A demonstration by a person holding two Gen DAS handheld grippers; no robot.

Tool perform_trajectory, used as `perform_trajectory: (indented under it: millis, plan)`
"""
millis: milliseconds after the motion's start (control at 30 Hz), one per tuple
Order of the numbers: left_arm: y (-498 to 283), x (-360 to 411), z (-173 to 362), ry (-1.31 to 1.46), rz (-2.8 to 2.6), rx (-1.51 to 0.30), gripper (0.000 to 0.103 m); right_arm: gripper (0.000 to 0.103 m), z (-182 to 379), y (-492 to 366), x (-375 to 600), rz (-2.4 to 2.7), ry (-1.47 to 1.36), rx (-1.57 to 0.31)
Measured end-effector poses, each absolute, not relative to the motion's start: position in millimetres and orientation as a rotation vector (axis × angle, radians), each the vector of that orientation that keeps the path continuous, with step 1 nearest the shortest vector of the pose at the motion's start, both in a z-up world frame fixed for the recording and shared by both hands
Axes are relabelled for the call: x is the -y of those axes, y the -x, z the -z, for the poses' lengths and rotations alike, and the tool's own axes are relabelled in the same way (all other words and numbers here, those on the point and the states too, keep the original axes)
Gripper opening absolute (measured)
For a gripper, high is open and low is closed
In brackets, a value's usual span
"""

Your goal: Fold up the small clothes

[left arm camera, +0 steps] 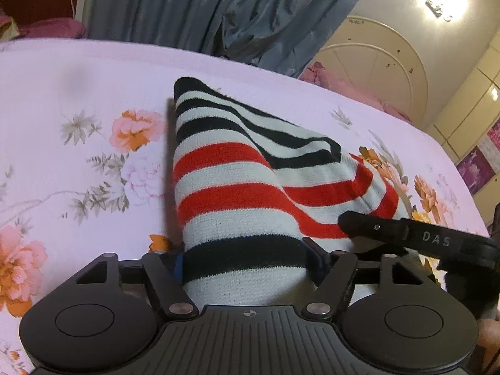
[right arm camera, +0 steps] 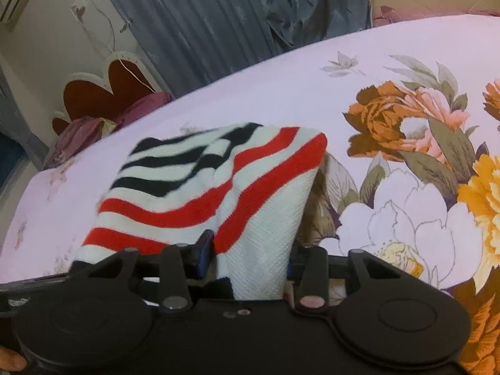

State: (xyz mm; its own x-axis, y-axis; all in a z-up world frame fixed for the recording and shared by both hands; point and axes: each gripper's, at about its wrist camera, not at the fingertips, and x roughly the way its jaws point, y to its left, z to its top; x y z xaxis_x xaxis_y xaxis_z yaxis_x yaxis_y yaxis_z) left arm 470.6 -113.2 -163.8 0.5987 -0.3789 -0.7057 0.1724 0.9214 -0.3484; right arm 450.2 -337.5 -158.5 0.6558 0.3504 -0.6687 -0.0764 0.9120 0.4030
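Sweater [left arm camera: 237,187] edge is pinched in both grippers' jaws, left [left arm camera: 243,262] and right [right arm camera: 250,259]; lift evenly, keep tension, fold flat onto bed [left arm camera: 78,72].

Count on the bed [left arm camera: 78,72]: one striped knit garment [left arm camera: 228,168], red, black and white. One floral bedsheet covers the bed. Two tools present: left tool [left arm camera: 247,259], right tool [right arm camera: 250,257]. One grey curtain [left arm camera: 175,3] behind.
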Motion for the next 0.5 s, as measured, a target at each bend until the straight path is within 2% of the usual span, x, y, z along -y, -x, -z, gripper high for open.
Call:
perform_trajectory:
  millis: [233, 500]
  plan:
    - [-461, 119, 148, 0.210, 0.330, -0.834, 0.061, 0.033, 146, -444, 338, -0.266, -0.385, -0.792]
    - [-445, 120, 129, 0.213, 0.339, -0.808, 0.060, 0.031, 126, -434, 329, -0.316, -0.389, -0.750]
